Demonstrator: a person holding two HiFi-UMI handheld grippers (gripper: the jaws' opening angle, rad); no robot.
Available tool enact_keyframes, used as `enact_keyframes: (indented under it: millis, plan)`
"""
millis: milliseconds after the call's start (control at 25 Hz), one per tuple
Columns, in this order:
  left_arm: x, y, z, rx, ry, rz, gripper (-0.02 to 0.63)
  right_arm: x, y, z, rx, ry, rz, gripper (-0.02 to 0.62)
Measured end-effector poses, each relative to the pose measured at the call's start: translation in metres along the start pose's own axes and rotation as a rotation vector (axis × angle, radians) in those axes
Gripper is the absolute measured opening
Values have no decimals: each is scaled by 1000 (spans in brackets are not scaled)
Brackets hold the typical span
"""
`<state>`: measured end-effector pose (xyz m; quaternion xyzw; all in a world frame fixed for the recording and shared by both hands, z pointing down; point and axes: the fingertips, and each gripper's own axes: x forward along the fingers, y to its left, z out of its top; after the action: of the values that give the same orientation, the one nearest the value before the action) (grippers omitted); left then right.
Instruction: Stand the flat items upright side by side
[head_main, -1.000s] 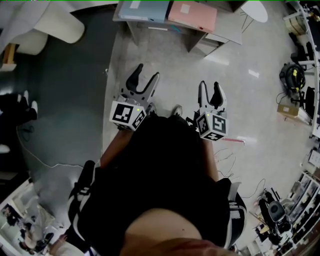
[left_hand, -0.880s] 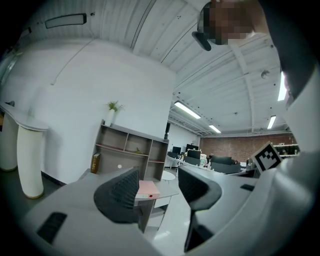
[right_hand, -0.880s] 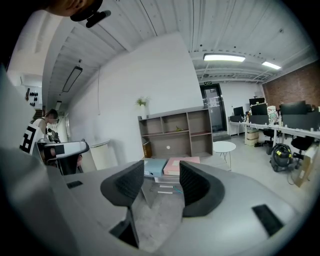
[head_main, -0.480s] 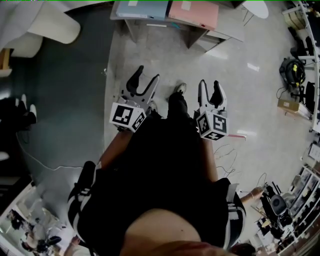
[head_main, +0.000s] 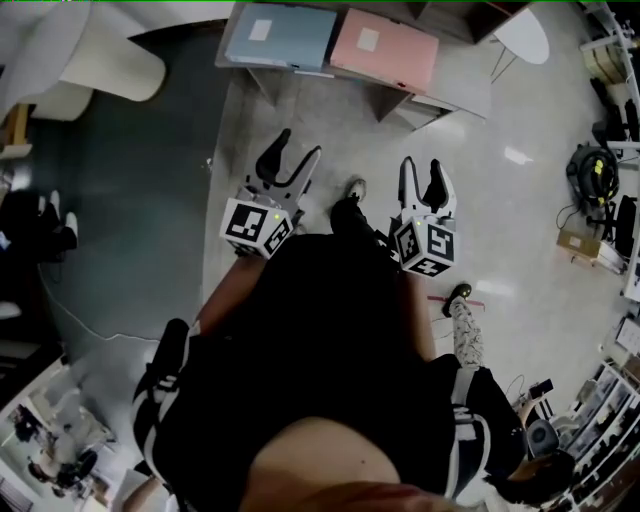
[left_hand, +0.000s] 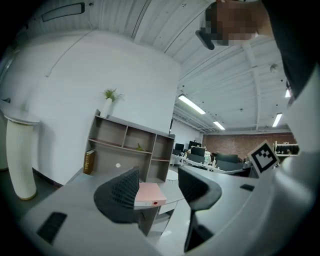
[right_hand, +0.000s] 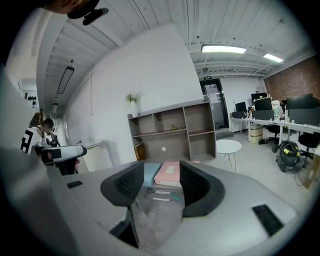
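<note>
- While both flat items lie on their broad faces, I judge that the task has not yet begun. The blue folder (head_main: 283, 37) and the pink folder (head_main: 385, 47) rest flat and close beside each other on the grey surface (head_main: 460, 78), at the top of the head view.
- The left tool (head_main: 295, 152) is held out over the floor, well apart from the surface. Its jaws stand moderately wide with nothing between them. In the left gripper view the pink folder shows only in the distance, past the gap.
- The right tool (head_main: 422, 170) is also held over the floor, beside the left one. Its jaws are parted about as far and are empty. In the right gripper view both folders appear far off, framed by the jaws.
- Neither folder is touched, tipped or lifted, so every step is probably still ahead:
  - reach the surface;
  - take each folder by an edge;
  - turn it onto its narrow side;
  - set the two upright next to one another.
- A shelf unit (right_hand: 172, 131) stands behind the surface. Whether the folders belong there, or are to stand on the surface itself, cannot be told.
</note>
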<state>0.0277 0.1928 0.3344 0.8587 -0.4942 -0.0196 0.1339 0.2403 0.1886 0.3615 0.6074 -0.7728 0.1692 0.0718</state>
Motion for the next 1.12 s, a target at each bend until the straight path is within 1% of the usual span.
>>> enact_keyframes:
  millis: [160, 320, 480, 600, 800, 1120]
  plan:
    - [38, 6, 4, -16, 13, 36, 238, 35, -24, 9, 0, 25, 25, 227]
    - [76, 7, -6, -24, 54, 65, 238, 69, -54, 13, -7, 52, 43, 227]
    - [107, 17, -29, -9, 120, 85, 238, 107, -81, -4, 11, 108, 60, 227]
    - [134, 26, -51, -14, 177, 84, 238, 131, -97, -13, 28, 139, 65, 227]
    - [174, 57, -82, -45, 243, 92, 238, 168, -105, -27, 49, 177, 66, 227]
    - [231, 113, -126, -63, 361, 107, 238, 224, -122, -56, 90, 265, 24, 227]
